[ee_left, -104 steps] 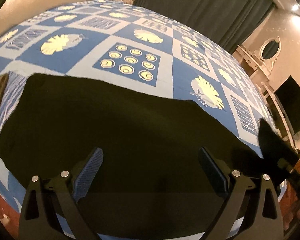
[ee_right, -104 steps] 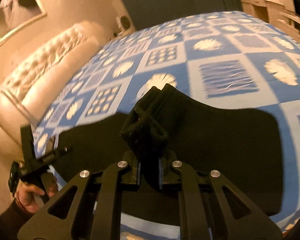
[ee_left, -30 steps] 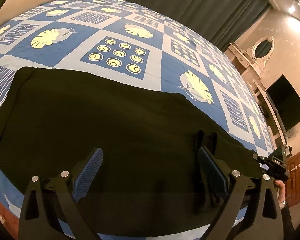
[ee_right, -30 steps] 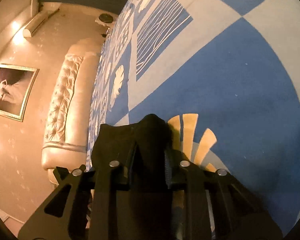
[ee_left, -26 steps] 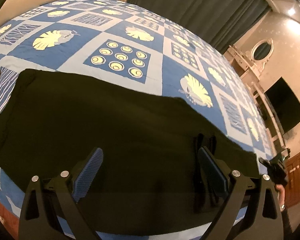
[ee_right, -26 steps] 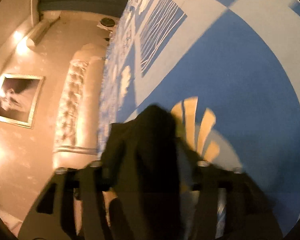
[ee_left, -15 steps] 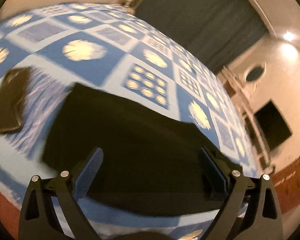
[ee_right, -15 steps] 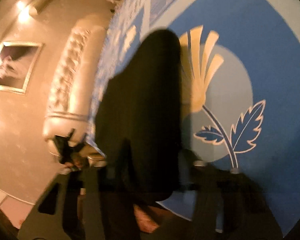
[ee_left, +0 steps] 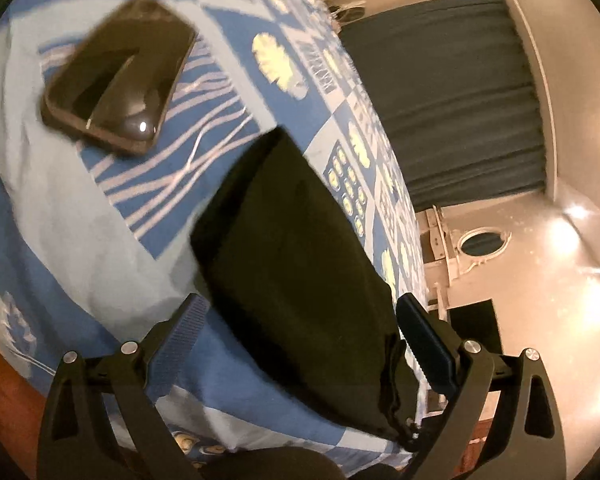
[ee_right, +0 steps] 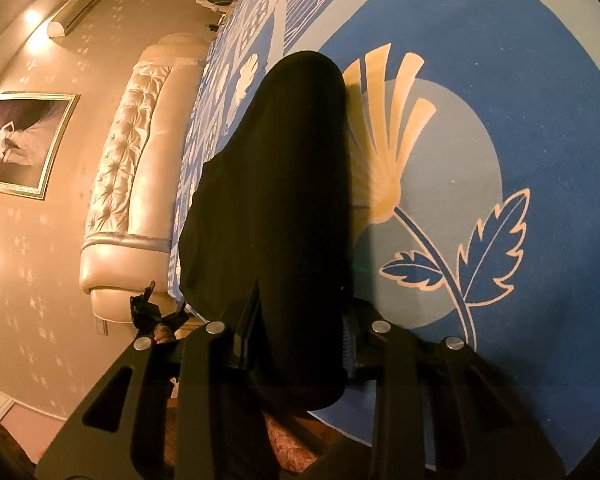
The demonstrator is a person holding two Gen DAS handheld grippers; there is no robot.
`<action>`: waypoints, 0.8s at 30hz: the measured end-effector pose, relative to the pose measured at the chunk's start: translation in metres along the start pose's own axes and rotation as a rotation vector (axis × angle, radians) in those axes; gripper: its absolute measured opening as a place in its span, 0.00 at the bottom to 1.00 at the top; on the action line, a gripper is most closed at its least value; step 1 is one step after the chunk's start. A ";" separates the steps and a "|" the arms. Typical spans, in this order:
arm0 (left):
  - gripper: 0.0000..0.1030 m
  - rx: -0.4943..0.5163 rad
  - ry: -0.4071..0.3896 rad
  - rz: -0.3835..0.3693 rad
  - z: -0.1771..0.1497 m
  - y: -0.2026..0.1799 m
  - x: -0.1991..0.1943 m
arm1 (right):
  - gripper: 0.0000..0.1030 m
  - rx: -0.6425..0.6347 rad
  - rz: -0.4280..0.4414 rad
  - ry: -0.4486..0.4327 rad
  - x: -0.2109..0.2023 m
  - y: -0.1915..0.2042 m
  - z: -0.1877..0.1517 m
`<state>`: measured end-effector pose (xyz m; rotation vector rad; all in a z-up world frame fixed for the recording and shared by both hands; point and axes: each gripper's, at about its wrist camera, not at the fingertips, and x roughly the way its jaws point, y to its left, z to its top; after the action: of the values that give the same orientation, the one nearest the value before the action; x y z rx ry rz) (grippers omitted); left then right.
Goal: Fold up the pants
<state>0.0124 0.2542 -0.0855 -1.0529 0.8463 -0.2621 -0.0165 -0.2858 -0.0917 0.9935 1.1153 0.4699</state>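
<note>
Over on the left side, a glossy black smartphone (ee_left: 118, 74) lies flat on the blue and pale-blue patterned bedspread (ee_left: 72, 236), up at about ten o'clock in the left wrist view, on a square of wavy white stripes. It sits apart from the folded black fabric pants (ee_left: 300, 264), whose near corner points toward it from the centre of that view. The pants lie flat on the bedspread as a long dark slab running from the centre down to about five o'clock, where a bunched hem hangs near the bed's edge.

The left gripper (ee_left: 300, 332), black-framed with blue ribbed pads, hovers low over the pants with its jaws spread wide; the fabric lies between and beneath the pads (ee_left: 424, 344), and nothing is pinched in them. Past it, at one o'clock, hangs a dark teal curtain (ee_left: 460, 92), and at three o'clock an oval mirror (ee_left: 483, 242) on a cream wall.

In the right wrist view, a cream tufted headboard (ee_right: 128, 168) stands at nine o'clock beneath a gold-framed picture (ee_right: 20, 144). The right gripper (ee_right: 300, 332) sits at six o'clock with a thick roll of the pants running up between its fingers toward twelve o'clock; whether the jaws actually pinch the cloth, I cannot tell, since the fabric hides the pads. To the right of the roll, a gold fan-shaped flower motif with blue leaves (ee_right: 440, 216) is printed on the bedspread, touching the fabric's edge.
</note>
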 end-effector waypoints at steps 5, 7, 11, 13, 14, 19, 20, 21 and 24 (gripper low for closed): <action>0.92 -0.050 0.000 -0.018 -0.001 0.002 0.018 | 0.33 0.004 0.013 -0.008 0.002 0.003 0.001; 0.92 -0.059 0.006 -0.007 0.001 0.001 0.023 | 0.39 0.001 0.028 -0.015 0.001 0.004 0.000; 0.47 -0.052 0.010 0.066 0.001 0.001 0.026 | 0.38 -0.026 -0.006 -0.023 0.003 0.010 0.000; 0.15 -0.089 0.036 0.086 0.000 0.010 0.031 | 0.28 -0.029 -0.044 -0.020 0.005 0.011 -0.001; 0.15 -0.124 0.027 0.061 -0.001 0.015 0.031 | 0.25 -0.011 -0.035 -0.020 0.003 0.009 0.000; 0.13 -0.074 0.002 0.087 -0.003 0.000 0.025 | 0.20 -0.041 -0.052 -0.029 -0.006 0.022 0.004; 0.13 -0.067 0.001 0.091 -0.003 -0.003 0.025 | 0.18 -0.051 -0.052 -0.037 -0.009 0.025 0.005; 0.13 -0.067 0.003 0.093 -0.004 -0.006 0.024 | 0.18 -0.059 -0.057 -0.043 -0.013 0.027 0.007; 0.13 -0.093 0.043 0.087 -0.009 -0.002 0.026 | 0.18 -0.056 -0.113 -0.036 -0.015 0.022 0.009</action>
<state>0.0238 0.2324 -0.0991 -1.0965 0.9478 -0.1734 -0.0107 -0.2896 -0.0640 0.8821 1.1135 0.3886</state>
